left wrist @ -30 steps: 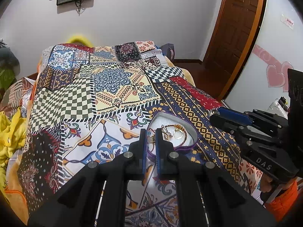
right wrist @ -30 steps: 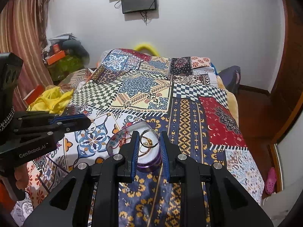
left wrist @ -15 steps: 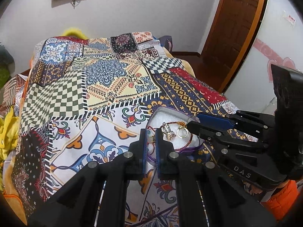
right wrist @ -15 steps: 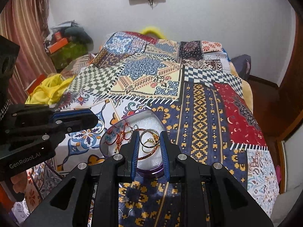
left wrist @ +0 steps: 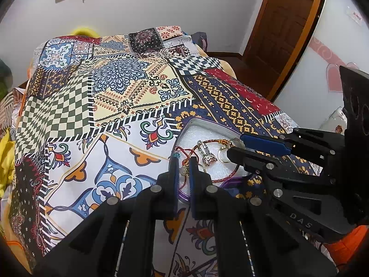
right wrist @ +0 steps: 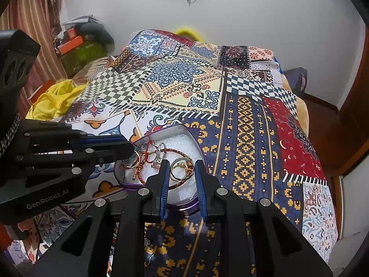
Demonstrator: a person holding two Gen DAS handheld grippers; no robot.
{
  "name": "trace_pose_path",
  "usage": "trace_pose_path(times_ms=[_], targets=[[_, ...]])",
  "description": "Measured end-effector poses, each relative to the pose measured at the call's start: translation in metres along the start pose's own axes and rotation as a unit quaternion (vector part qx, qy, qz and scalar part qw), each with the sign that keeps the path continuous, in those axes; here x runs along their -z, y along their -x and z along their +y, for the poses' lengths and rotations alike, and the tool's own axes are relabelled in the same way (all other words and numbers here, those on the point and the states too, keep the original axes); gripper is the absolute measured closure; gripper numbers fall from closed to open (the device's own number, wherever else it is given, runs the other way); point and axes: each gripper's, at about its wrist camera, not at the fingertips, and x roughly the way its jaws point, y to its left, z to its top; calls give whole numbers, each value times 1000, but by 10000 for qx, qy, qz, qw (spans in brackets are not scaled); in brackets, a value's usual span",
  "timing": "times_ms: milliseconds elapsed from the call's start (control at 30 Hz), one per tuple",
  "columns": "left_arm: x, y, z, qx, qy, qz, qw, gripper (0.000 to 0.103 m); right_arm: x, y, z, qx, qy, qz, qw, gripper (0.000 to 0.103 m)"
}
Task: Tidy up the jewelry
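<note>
Patchwork bedspread (right wrist: 249, 120) carries a tin (right wrist: 198, 149) (heart-shaped).

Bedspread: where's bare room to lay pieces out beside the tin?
Free: the white floral patch left of the tin, and the blue-gold strip to its right. Crowded: inside the tin, both grippers over tangled jewelry.

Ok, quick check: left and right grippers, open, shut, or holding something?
Left gripper: narrowly open above the jewelry tin's near edge, holding nothing.
Right gripper: open, fingers either side of gold rings in the tin, not gripping.
</note>
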Motion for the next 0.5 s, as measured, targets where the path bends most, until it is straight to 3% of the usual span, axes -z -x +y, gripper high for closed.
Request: trace_pose_path(times_ms=[500], targets=[[2,12,-1,39,5,-40,10000,93,0,5,2,102,70,52,9999,83]])
